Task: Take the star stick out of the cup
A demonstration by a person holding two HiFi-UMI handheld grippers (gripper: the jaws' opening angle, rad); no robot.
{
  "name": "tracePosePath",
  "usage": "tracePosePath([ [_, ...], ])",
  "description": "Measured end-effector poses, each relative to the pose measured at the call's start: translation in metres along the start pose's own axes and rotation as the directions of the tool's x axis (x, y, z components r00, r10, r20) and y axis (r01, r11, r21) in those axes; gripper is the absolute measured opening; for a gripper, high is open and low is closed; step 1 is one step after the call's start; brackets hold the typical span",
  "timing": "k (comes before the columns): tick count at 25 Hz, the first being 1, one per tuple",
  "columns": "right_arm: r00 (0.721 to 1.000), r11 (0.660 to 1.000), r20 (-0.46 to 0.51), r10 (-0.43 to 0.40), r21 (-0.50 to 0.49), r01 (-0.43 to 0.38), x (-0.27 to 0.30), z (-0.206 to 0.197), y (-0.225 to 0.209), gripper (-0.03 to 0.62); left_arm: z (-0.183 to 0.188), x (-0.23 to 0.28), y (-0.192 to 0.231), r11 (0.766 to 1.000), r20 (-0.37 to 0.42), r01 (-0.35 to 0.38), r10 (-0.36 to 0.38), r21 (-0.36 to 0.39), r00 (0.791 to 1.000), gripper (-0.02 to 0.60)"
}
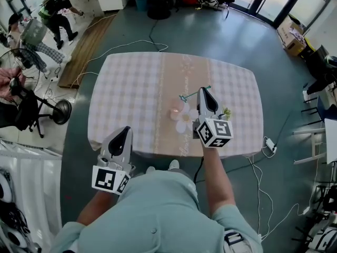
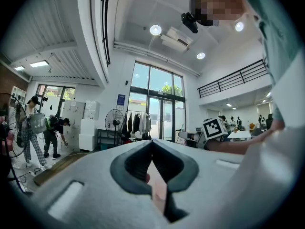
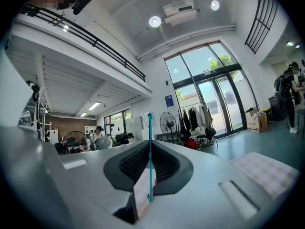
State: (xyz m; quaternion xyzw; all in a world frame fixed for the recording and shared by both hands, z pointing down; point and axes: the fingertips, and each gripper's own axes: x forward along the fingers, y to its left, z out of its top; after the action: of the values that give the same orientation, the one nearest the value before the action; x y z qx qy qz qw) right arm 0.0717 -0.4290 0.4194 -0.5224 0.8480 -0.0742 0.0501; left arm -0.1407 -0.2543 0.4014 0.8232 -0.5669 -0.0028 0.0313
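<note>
My right gripper [image 1: 204, 90] hangs over the table's middle right, shut on a thin teal star stick [image 1: 194, 93] that runs slantwise out to its left. In the right gripper view the star stick [image 3: 150, 156] stands upright, pinched between the shut jaws of my right gripper [image 3: 150, 144], and its small round tip rises above them. A small pink cup [image 1: 175, 113] stands on the cloth below and left of that gripper, apart from the stick. My left gripper [image 1: 124, 132] rests near the table's front edge. In the left gripper view, my left gripper [image 2: 152, 142] is shut on nothing.
The table [image 1: 131, 88] wears a pale checked cloth. A white flower-shaped piece [image 1: 185, 121] lies beside the cup, and a small green thing [image 1: 227, 111] sits right of my right gripper. Cables [image 1: 263, 188] trail on the floor. A fan [image 1: 60, 111] and people stand at left.
</note>
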Motion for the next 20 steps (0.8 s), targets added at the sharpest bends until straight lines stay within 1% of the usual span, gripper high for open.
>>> tracePosePath([
  [5,0.999,0.999,0.042,0.009,-0.051,-0.007,-0.005,0.021,0.007,0.011,0.001,0.001,0.001,1.000,-0.002,0.000,0.000,-0.001,1.000,0.002],
  [15,0.994,0.997,0.106,0.029,-0.078,-0.021,-0.015,0.046,0.018,0.011,-0.003,0.004,0.003,1.000,-0.001,0.007,-0.007,-0.004,1.000,0.002],
  [20,0.992,0.993,0.121,0.036,-0.117,-0.022,-0.020,0.055,0.022,0.011,-0.003,0.004,0.002,1.000,-0.003,0.007,-0.007,-0.005,1.000,0.002],
])
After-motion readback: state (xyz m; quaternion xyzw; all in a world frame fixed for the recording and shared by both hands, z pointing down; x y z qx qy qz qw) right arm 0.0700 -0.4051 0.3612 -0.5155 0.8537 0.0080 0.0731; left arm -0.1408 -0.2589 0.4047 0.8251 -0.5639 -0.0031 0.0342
